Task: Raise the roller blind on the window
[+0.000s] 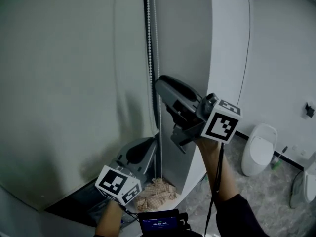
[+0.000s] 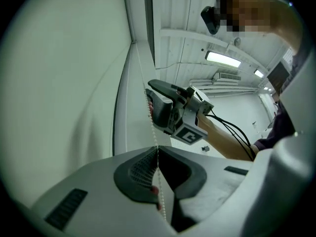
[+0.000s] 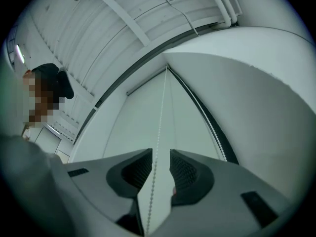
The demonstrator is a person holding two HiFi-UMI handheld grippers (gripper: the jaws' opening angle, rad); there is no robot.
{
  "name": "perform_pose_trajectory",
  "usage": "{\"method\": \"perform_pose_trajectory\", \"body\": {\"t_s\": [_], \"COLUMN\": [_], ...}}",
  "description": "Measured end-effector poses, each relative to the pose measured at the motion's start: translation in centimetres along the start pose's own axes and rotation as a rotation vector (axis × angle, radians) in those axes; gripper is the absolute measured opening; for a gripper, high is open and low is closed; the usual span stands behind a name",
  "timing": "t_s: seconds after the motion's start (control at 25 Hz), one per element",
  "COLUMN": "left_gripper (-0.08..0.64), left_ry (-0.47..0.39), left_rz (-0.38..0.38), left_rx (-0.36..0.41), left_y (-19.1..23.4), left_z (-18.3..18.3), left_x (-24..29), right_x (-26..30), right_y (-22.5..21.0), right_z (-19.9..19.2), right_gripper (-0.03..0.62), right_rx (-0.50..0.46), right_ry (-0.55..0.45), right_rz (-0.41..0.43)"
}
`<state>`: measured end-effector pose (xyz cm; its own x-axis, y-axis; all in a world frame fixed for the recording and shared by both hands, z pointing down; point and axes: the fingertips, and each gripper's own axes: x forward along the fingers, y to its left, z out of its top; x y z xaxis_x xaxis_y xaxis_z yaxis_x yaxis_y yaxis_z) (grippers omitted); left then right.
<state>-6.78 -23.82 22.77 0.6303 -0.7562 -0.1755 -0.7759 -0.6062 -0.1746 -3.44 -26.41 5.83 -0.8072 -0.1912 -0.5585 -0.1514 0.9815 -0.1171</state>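
White bead chain [image 1: 149, 43] hanging beside the pale roller blind [image 1: 64, 83] that covers the window, your left gripper [image 2: 157, 151] pinching it low, your right gripper [image 3: 160, 154] higher, jaws apart around it, crumpled checked cloth [image 1: 155, 194] below, toilet [image 1: 259, 149] at right.

Grey speckled floor [image 1: 256, 201]. A white toilet [image 1: 258, 149] stands on it, well right of and below the right fingers [image 1: 173, 85]. A crumpled cloth [image 1: 155, 194] lies just below the left fingers [image 1: 143, 149]; floor or ledge under it, unclear.
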Motion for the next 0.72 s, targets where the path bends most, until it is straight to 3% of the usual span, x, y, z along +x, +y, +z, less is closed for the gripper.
{"method": "perform_pose_trajectory", "body": {"t_s": [0.16,0.28,0.36,0.4,0.52,0.72], "left_gripper": [0.018,0.018,0.018,0.018,0.018,0.02], "left_ry": [0.014,0.021,0.019,0.015,-0.03,-0.184], "left_rz": [-0.003,-0.007,-0.007,-0.007,-0.004,-0.014], "left_rx": [-0.039,-0.007,-0.008,-0.015,-0.019,-0.218], "left_y": [-0.9,-1.8,-2.0,-1.9,-0.9,3.2], "left_z": [-1.6,-1.2,-1.1,-1.1,-1.2,-0.8], "left_x": [-0.1,0.3,0.5,0.5,-0.6,-3.5], "right_x": [0.1,0.4,0.4,0.4,0.4,-0.7], "right_y": [0.0,0.4,0.7,0.7,0.3,-1.7], "right_z": [-0.5,-0.5,-0.5,-0.6,-1.1,-3.8], "right_gripper": [0.092,0.092,0.073,0.023,0.014,0.014], "right_rx": [0.02,0.018,-0.013,-0.035,-0.119,-0.21], "right_ry": [0.031,0.058,0.083,0.092,0.103,0.152], "right_rz": [0.017,0.025,0.017,0.003,-0.069,-0.179]}}
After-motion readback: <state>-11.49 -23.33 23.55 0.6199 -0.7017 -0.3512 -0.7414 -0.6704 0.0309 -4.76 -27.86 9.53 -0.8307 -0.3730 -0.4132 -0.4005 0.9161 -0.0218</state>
